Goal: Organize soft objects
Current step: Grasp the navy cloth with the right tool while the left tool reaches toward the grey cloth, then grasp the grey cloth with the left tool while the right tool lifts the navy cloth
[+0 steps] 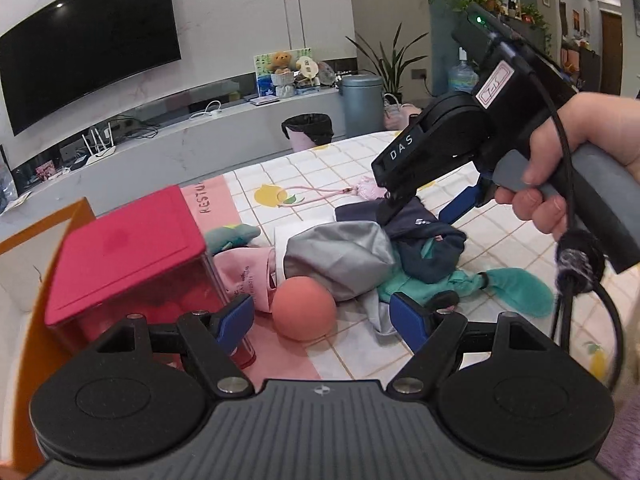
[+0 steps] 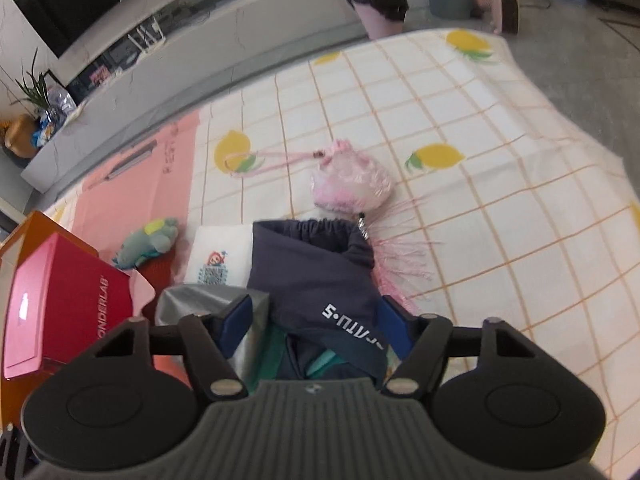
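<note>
A pile of soft things lies on the lemon-print tablecloth (image 1: 500,240): a silver-grey pouch (image 1: 340,254), a navy drawstring bag (image 1: 424,236), teal fabric (image 1: 516,286), a pink cloth (image 1: 244,272) and a salmon foam ball (image 1: 304,308). My left gripper (image 1: 324,316) is open, just in front of the ball. My right gripper (image 2: 316,320) is open, its fingers either side of the navy bag (image 2: 316,272); it also shows in the left wrist view (image 1: 420,216). A pink tasselled pouch (image 2: 352,184) and a grey-green plush (image 2: 148,242) lie apart.
A red-lidded clear box (image 1: 124,256) stands at the left, by an orange bag or box edge (image 1: 44,224). A white folded cloth (image 2: 218,256) lies under the pile. A pink mat (image 2: 136,196) covers the table's left. A TV bench and a bin (image 1: 308,130) stand beyond the table.
</note>
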Demonstrator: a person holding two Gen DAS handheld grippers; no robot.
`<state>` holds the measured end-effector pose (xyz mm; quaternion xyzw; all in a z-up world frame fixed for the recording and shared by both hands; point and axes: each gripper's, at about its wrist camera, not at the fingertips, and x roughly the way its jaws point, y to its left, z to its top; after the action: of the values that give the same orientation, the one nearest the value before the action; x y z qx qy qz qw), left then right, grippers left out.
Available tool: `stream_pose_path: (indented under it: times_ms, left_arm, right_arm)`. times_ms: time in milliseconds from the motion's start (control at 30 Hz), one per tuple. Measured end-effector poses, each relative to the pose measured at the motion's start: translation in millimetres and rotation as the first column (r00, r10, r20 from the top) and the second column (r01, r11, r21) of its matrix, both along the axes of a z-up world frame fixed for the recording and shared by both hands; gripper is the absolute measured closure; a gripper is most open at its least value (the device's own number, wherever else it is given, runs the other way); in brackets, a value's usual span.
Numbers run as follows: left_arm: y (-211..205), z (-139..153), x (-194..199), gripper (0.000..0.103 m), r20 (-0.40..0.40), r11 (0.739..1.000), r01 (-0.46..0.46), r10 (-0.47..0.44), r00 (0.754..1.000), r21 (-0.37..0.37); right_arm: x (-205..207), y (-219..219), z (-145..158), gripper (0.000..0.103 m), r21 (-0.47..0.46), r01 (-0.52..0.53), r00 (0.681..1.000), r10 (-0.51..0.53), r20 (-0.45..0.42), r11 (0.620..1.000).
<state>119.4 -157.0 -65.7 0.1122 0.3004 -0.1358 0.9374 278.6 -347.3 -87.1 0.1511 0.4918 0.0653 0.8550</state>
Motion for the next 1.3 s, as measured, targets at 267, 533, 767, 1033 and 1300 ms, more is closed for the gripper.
stream_pose_path:
  times_ms: [267, 533, 767, 1033, 1300]
  left_arm:
    - [7.4, -18.1, 25.7, 0.012, -0.076, 0.989, 0.012, -0.023, 0.997, -0.146]
    - [-9.0, -24.3, 23.1, 0.012, 0.006, 0.987, 0.003, -0.003, 1.000, -0.158]
    - [-10.8, -22.1, 13.1, 0.012, 0.031, 0.983, 0.030, -0.025, 0.999, -0.183]
    - [-26.7, -17.5, 17.6, 0.012, 0.027, 0.986, -0.022, 0.027, 0.999, -0.168]
    - [-38.9, -33.4, 40.3, 0.012, 0.006, 0.985, -0.061, 0.063, 0.998, -0.160]
  right_arm:
    - [1.1, 6.6, -5.8, 0.051, -0.032, -0.018, 1.000, 0.018, 0.015, 0.999]
    - [4.0, -3.9, -14.0, 0.073, -0.048, 0.039, 0.999, -0.039, 0.013, 0.998]
    - [-7.6, -14.5, 6.9, 0.097, -0.014, 0.055, 0.996, -0.054, 0.066, 0.998]
    - [-30.9, -47.2, 34.5, 0.098, 0.057, 0.163, 0.970, -0.171, 0.173, 0.985]
    - [-24.7, -63.2, 14.5, 0.083, 0.154, 0.176, 0.980, -0.187, 0.066, 0.972]
